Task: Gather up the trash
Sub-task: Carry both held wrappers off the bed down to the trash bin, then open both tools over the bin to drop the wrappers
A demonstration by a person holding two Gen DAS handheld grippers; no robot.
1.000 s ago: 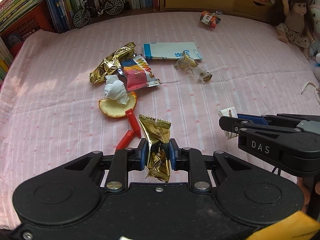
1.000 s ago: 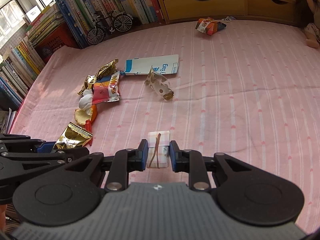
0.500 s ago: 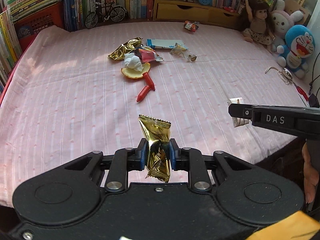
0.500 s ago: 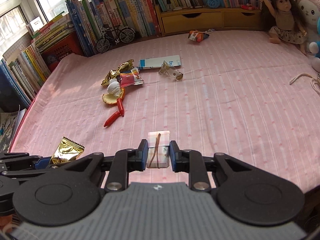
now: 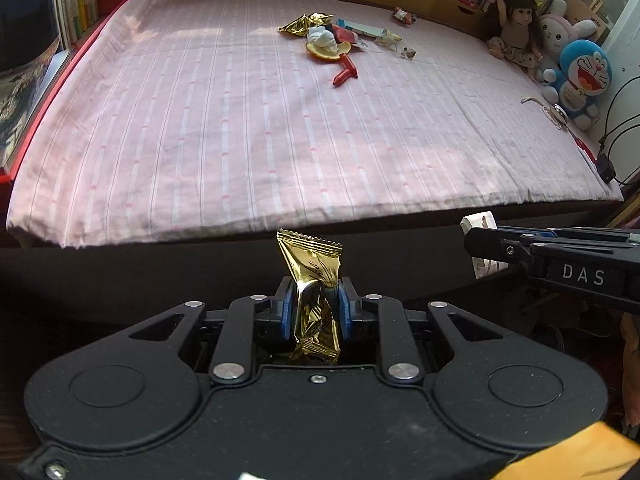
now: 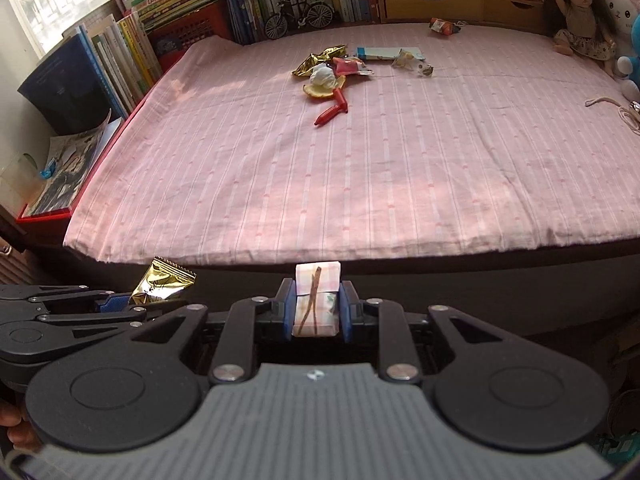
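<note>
My left gripper (image 5: 313, 294) is shut on a crumpled gold foil wrapper (image 5: 314, 276), held upright off the near edge of the bed. My right gripper (image 6: 317, 300) is shut on a small folded paper packet (image 6: 316, 300) with a brown band across it. In the right wrist view the left gripper (image 6: 120, 300) shows at lower left with the gold wrapper (image 6: 162, 286). Far back on the pink bedsheet (image 6: 360, 168) lies a heap of trash: another gold wrapper (image 6: 316, 60), a white tissue (image 6: 322, 76), an orange peel (image 6: 316, 91), red pieces (image 6: 332, 111) and a red snack packet (image 6: 348, 66).
A white and blue envelope (image 6: 390, 53), a crumpled clear wrapper (image 6: 414, 63) and a small snack packet (image 6: 442, 26) lie at the far side. A doll (image 6: 580, 16) and plush toys (image 5: 580, 72) sit at right. Books (image 6: 140, 40) and a model bicycle (image 6: 300, 14) line the back. A cord (image 6: 612, 106) lies near the right edge.
Both grippers have pulled back from the bed, still holding their items. The trash heap now looks far away and the bed's near edge and dark side are in view.
</note>
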